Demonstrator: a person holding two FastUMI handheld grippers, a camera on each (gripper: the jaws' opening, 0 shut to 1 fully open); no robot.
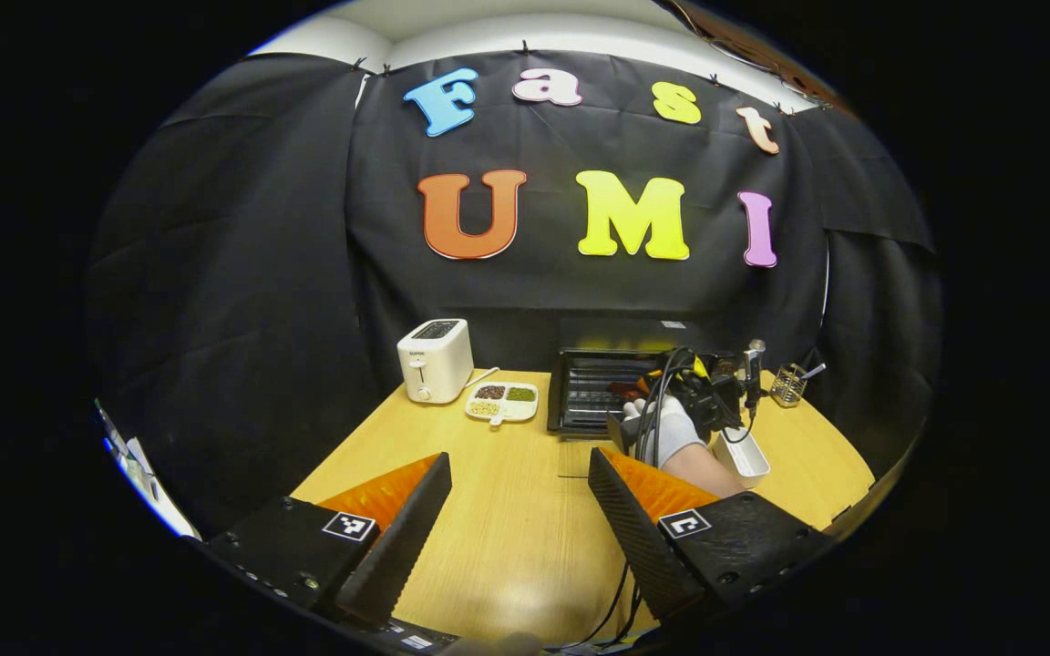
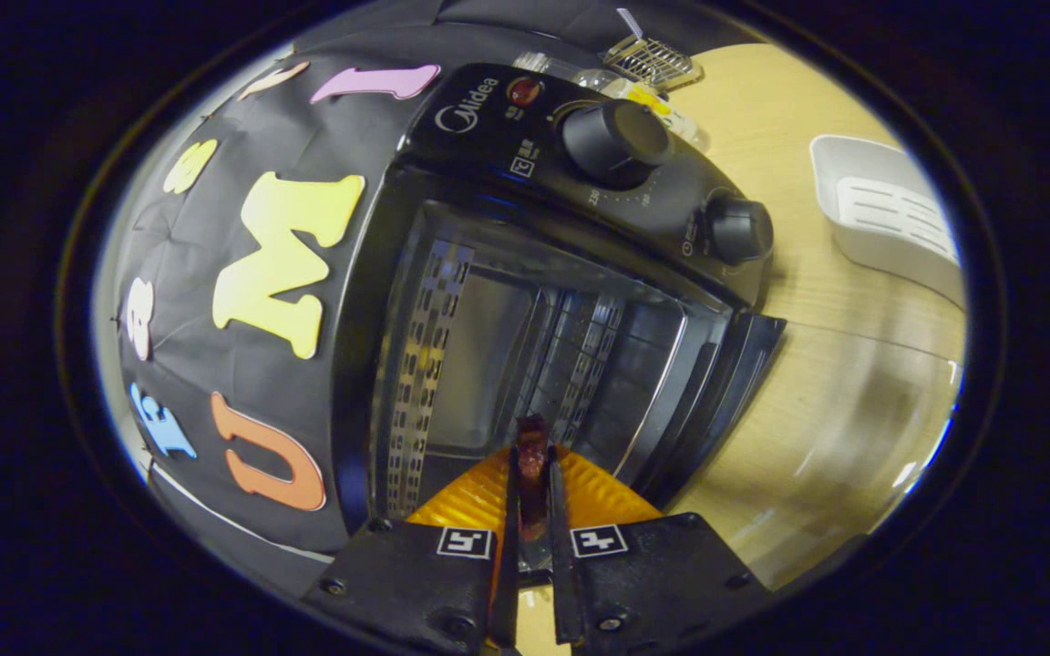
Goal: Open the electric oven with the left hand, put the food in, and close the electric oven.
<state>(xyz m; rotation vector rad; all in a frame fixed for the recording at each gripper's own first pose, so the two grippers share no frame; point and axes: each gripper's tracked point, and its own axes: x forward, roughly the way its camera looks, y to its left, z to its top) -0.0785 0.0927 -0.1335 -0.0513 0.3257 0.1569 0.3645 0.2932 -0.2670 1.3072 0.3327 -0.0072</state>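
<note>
- While the wooden table (image 1: 507,510) carries everything in the booth, one electric oven (image 2: 525,301) stands at its back, the door (image 2: 716,401) open; in the right gripper view the picture is rolled, so the oven looks tipped on its side.
- On the oven's control panel I count two knobs: a larger knob (image 2: 616,141) and a smaller knob (image 2: 737,230), plus one small red lamp (image 2: 523,90).
- One white toaster (image 1: 435,360) stands to the left of the oven in the left gripper view, well apart from it.
- One white tray (image 2: 890,214) lies on the table near the oven's panel side.
- One divided dish (image 1: 502,402) with three fillings sits between toaster and oven.
- One wire holder (image 1: 787,384) stands at the far right of the table.
- Right gripper (image 2: 532,474): its fingers are pressed together on one dark reddish piece of food (image 2: 532,460), which stands pinched between the tips just in front of the oven's open mouth; whether it is past the threshold I cannot tell. A gloved hand (image 1: 671,428) holds this gripper.
- Left gripper (image 1: 520,478): fingers spread wide apart, nothing between them, above the table's near part, well apart from the oven and the food.
</note>
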